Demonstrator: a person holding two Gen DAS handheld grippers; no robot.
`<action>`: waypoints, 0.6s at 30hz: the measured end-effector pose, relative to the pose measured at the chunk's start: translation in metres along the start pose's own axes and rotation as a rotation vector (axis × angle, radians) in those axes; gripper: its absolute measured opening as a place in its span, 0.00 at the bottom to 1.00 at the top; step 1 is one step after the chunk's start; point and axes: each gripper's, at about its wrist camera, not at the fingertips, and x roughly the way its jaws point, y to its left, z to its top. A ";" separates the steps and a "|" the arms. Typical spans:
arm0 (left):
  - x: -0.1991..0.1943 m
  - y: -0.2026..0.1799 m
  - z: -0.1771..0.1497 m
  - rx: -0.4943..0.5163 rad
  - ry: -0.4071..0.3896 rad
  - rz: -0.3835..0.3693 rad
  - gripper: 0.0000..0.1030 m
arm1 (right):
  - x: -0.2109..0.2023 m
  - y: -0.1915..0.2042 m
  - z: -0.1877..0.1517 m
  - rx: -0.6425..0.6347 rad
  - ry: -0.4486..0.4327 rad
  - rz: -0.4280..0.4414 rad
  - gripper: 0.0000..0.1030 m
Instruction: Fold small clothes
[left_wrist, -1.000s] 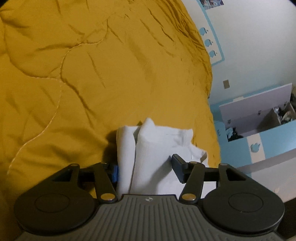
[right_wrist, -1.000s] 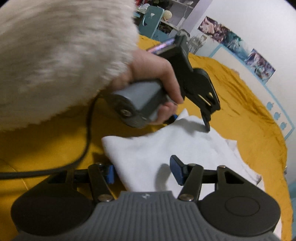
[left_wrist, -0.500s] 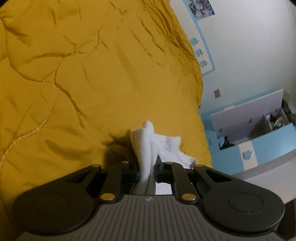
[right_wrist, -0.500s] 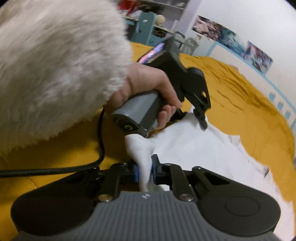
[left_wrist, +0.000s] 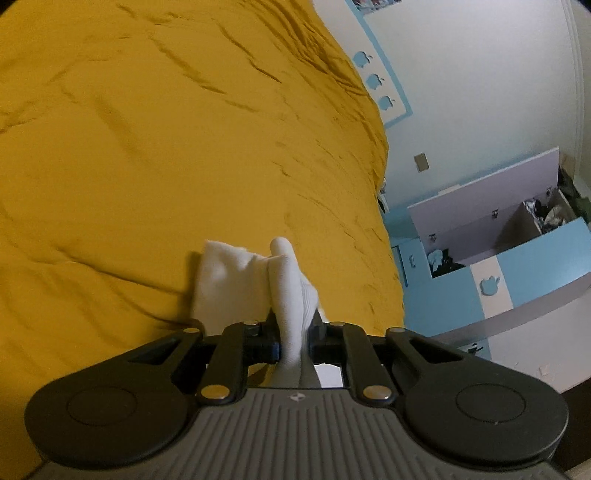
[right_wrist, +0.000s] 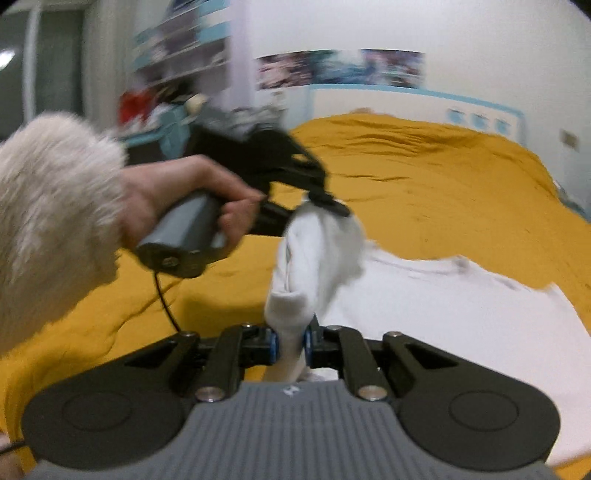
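The white garment (right_wrist: 461, 314) was found partly spread on the yellow bedspread (right_wrist: 424, 177), with its near edge gathered and raised off the bed. The flat part was seen to extend to the right and away from both tools in the right wrist view, so the long axis of the lifted edge ran between the 2 grippers, roughly from near to far in that view. From that layout, the coming move was judged to be a carry of the raised edge over the flat part toward its far side; the right gripper was judged nearer to the flat part, the left gripper nearer to the bare bedspread on the left.

The right gripper (right_wrist: 291, 341) was closed on a bunched corner of the garment, the cloth being pinched between its blue pads. The left gripper (left_wrist: 293, 341) was likewise closed on a folded ridge of the same garment, which was seen standing up between its fingers. In the right wrist view the left gripper was seen held by a hand (right_wrist: 177, 199) emerging from a fluffy sleeve (right_wrist: 55, 206), with cloth hanging from its tips. That view was blurred, so finer creases could not be made out.
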 end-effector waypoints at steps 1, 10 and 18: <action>0.007 -0.011 -0.002 0.015 0.004 0.004 0.13 | -0.006 -0.011 0.001 0.027 -0.008 -0.014 0.07; 0.080 -0.096 -0.029 0.132 0.066 0.017 0.13 | -0.060 -0.107 -0.001 0.193 -0.096 -0.136 0.07; 0.150 -0.136 -0.064 0.211 0.144 0.055 0.13 | -0.086 -0.202 -0.040 0.369 -0.159 -0.225 0.07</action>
